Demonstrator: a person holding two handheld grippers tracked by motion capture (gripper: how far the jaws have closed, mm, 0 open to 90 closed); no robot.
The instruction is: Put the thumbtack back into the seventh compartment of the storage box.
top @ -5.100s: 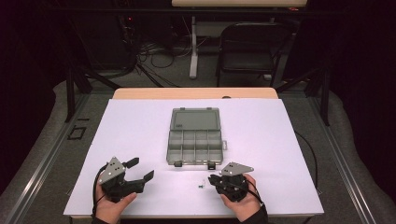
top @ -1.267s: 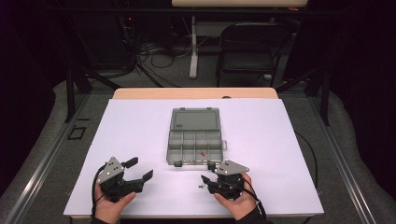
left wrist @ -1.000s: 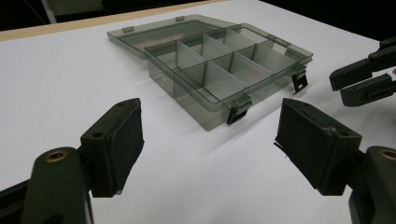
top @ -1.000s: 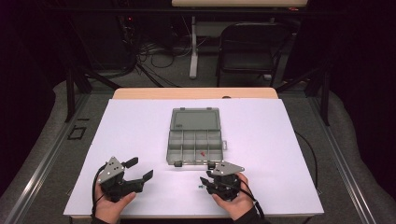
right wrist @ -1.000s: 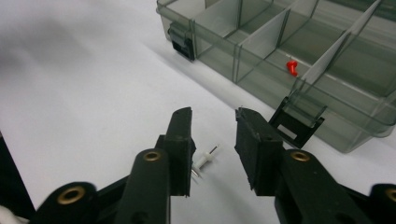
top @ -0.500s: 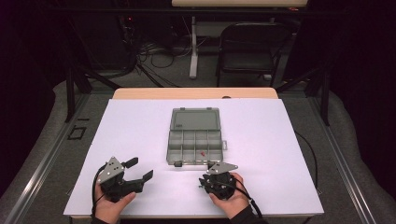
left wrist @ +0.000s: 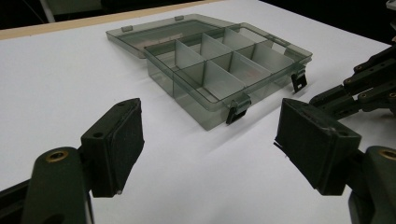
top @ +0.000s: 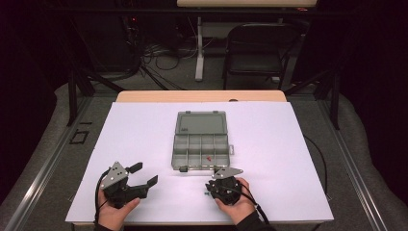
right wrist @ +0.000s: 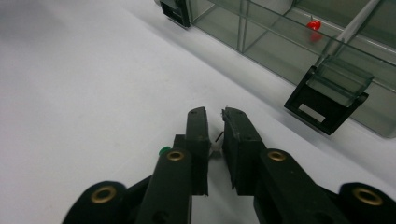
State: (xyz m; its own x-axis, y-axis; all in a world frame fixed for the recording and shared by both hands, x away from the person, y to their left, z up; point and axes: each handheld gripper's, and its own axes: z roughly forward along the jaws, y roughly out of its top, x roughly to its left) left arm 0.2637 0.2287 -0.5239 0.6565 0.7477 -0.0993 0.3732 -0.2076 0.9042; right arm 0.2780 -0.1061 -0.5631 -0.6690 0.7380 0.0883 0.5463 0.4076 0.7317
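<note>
The right gripper (right wrist: 215, 122) sits low on the white table cover (top: 144, 130), just in front of the open clear organizer box (top: 200, 144). Its jaws have just been closing and now stand nearly together on a small white pushpin (right wrist: 215, 148), whose dark needle pokes out between the pads. A green pin (right wrist: 164, 150) lies on the cover right beside the left-hand jaw, and a red pin (right wrist: 314, 24) already rests in one of the box's near compartments.

The left gripper (left wrist: 212, 140) rests on the cover well to the side, jaws spread wide and holding nothing, aimed toward the box.

Risks, as I judge them: the pin is tiny and caught near the pads' inner part — a slight tilt on lifting could let it slip out or swing. The green pin could be nudged away as the jaws rise. The near black latch (right wrist: 327, 100) stands close by — a low carry could clip it.
</note>
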